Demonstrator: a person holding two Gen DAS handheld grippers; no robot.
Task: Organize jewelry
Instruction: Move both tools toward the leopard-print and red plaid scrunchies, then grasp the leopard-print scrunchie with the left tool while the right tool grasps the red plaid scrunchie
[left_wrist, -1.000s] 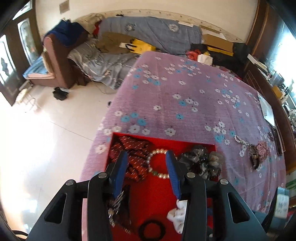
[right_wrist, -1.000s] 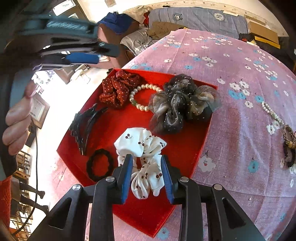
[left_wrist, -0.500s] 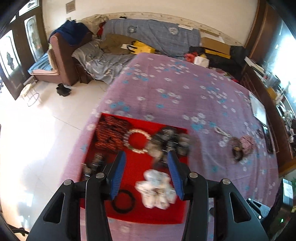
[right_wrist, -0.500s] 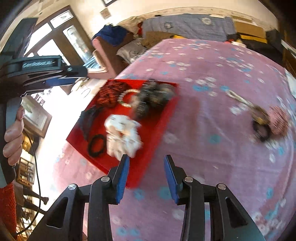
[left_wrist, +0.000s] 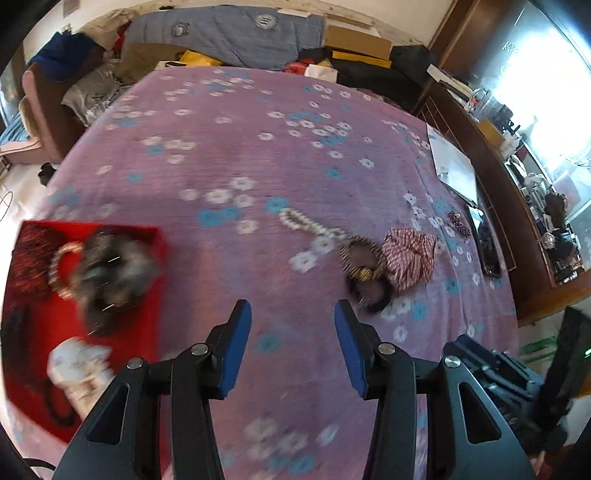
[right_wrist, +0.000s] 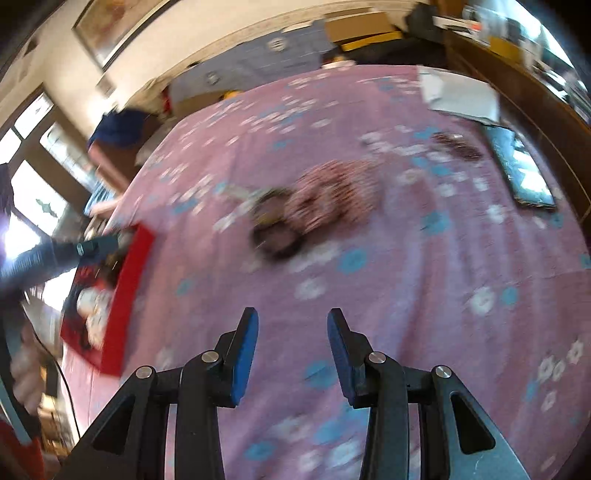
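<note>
A red tray (left_wrist: 147, 317) at the left holds a pearl bracelet (left_wrist: 61, 266), a grey scrunchie (left_wrist: 114, 273), a white scrunchie (left_wrist: 79, 365) and other hair ties. On the purple floral cloth lie a pearl strand (left_wrist: 306, 223), a leopard scrunchie (left_wrist: 360, 258), a dark hair tie (left_wrist: 371, 293) and a red-white striped scrunchie (left_wrist: 408, 254). My left gripper (left_wrist: 291, 328) is open and empty, short of that pile. My right gripper (right_wrist: 291, 332) is open and empty; the pile (right_wrist: 314, 206) lies ahead of it, the tray (right_wrist: 125, 280) to its left.
A phone (left_wrist: 487, 243) and a white paper (left_wrist: 454, 170) lie near the table's right edge, with a small dark clip (left_wrist: 458, 221) beside them. A sofa with heaped clothes (left_wrist: 221, 37) stands beyond the table. The left gripper's body shows in the right wrist view (right_wrist: 55, 254).
Both grippers have swung right, away from the red tray and toward the loose pile on the cloth. Both stay open and empty. The white scrunchie now lies in the tray.
</note>
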